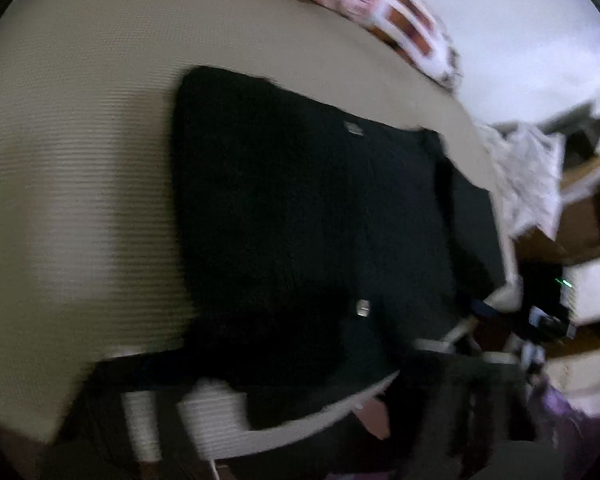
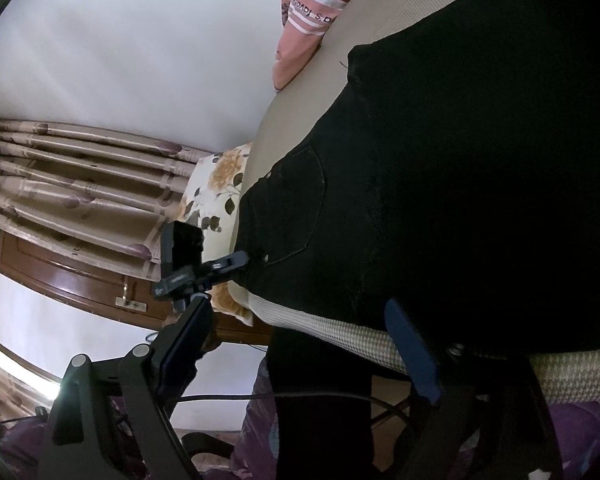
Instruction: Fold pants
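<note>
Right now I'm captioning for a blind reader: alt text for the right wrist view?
Black pants lie spread on a beige bed, back pocket up. The right gripper hangs open at the bed's edge; the left gripper reaches the waistband. Curtains hang behind.

Pants (image 1: 308,216) blurred, jaws indistinct.

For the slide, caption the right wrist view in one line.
Black pants spread on a beige bed, back pocket showing, right tongs open at the near edge.

A home bedroom: a bed (image 2: 340,332) with a beige woven cover, a floral pillow (image 2: 216,188), patterned curtains (image 2: 80,200) (drawn), and a wooden door (image 2: 80,276).
</note>
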